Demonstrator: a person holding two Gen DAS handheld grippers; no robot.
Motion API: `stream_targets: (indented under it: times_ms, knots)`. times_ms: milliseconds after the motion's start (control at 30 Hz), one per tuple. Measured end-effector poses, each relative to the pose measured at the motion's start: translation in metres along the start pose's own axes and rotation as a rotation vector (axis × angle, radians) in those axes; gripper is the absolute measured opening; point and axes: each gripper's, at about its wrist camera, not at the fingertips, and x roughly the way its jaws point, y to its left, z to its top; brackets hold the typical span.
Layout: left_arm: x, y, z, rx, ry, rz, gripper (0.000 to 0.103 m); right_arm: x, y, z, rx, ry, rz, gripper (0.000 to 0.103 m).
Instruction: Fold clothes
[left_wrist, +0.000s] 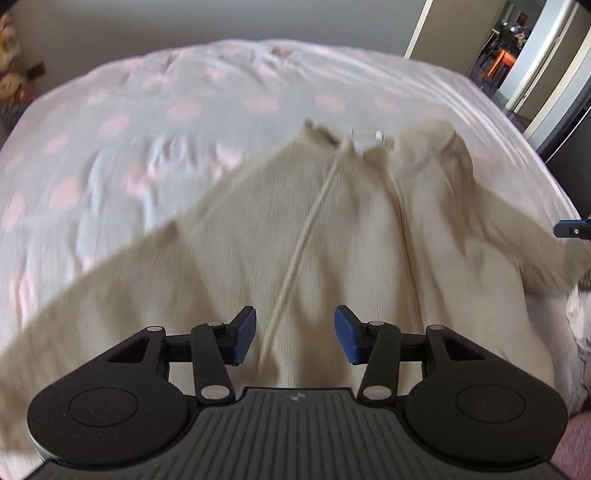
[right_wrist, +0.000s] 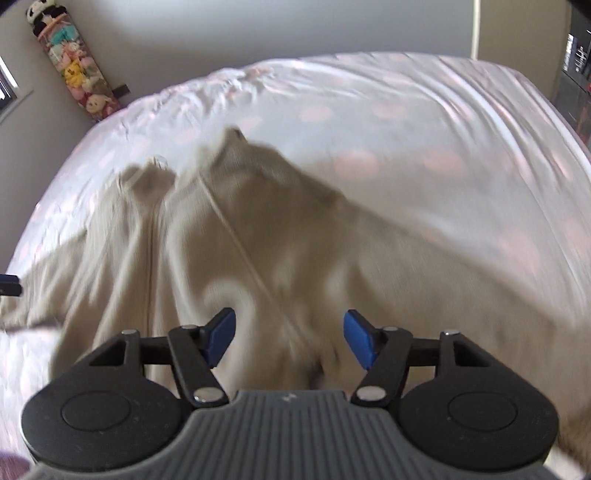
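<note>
While both views are smeared by motion, the items read thus: left gripper (left_wrist: 295, 334), jaws apart, nothing between the blue pads; right gripper (right_wrist: 290, 338), jaws wider, likewise empty. Beige garment (left_wrist: 332, 236), drawcord (left_wrist: 306, 236) running down it, lies rumpled just ahead of and beneath both tools, on the pink-spotted bed sheet (left_wrist: 129, 122).

Bed (left_wrist: 155, 122) with white sheet, pink dots, wrinkled, fills both views. Plain grey wall (right_wrist: 258, 29) behind. Open doorway (left_wrist: 506, 55) at right, white frame. Hanging column of plush toys (right_wrist: 74, 70) in the left corner. Soft daylight.
</note>
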Motion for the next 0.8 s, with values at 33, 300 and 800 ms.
stream_targets:
  times_ms: [33, 300, 800]
  knots:
    - [0.01, 0.001, 0.019, 0.002, -0.022, -0.002, 0.046, 0.012, 0.003, 0.02, 0.005, -0.01, 0.016, 0.074]
    - [0.104, 0.008, 0.144, -0.09, -0.037, -0.059, 0.052, 0.116, 0.025, 0.154, 0.047, -0.004, 0.072, 0.074]
    - [0.169, 0.009, 0.138, -0.145, 0.116, -0.073, 0.016, 0.175, 0.047, 0.153, -0.018, 0.179, 0.173, 0.029]
